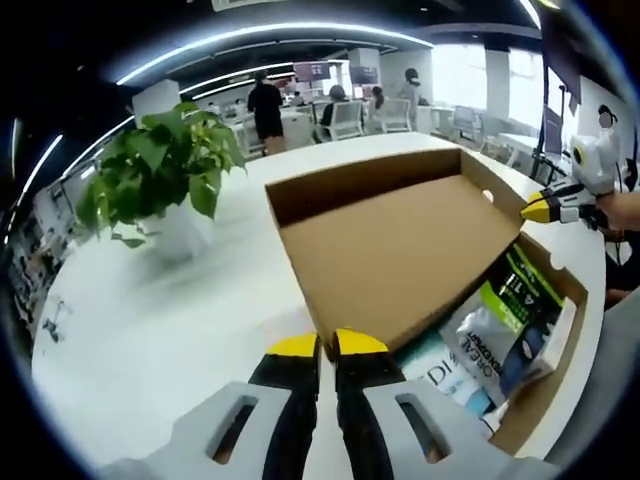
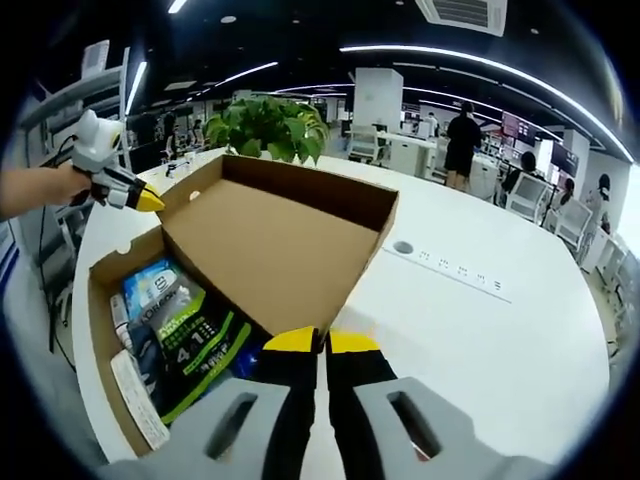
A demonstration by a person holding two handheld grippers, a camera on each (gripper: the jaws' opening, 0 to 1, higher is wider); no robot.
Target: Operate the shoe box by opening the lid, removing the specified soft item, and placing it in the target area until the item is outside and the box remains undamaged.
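The brown cardboard shoe box [image 1: 545,390] [image 2: 100,330] lies on a white table with its lid [image 1: 400,250] [image 2: 270,245] lifted, plain inner face showing. Beneath the lid's raised edge lie soft packets: a green, black and white one [image 1: 505,325] [image 2: 195,350] and a light blue one [image 1: 440,370] [image 2: 155,285]. My left gripper [image 1: 327,343] [image 2: 148,200] pinches one end of that edge, jaws closed on the cardboard corner. My right gripper [image 2: 322,340] [image 1: 537,209] grips the opposite end the same way.
A potted green plant [image 1: 160,175] [image 2: 270,125] stands on the table [image 1: 170,330] [image 2: 500,340] beyond the box. A socket strip [image 2: 460,272] and a round cap [image 2: 403,247] are set into the tabletop. A hand [image 2: 40,188] holds the left gripper. People and chairs are far behind.
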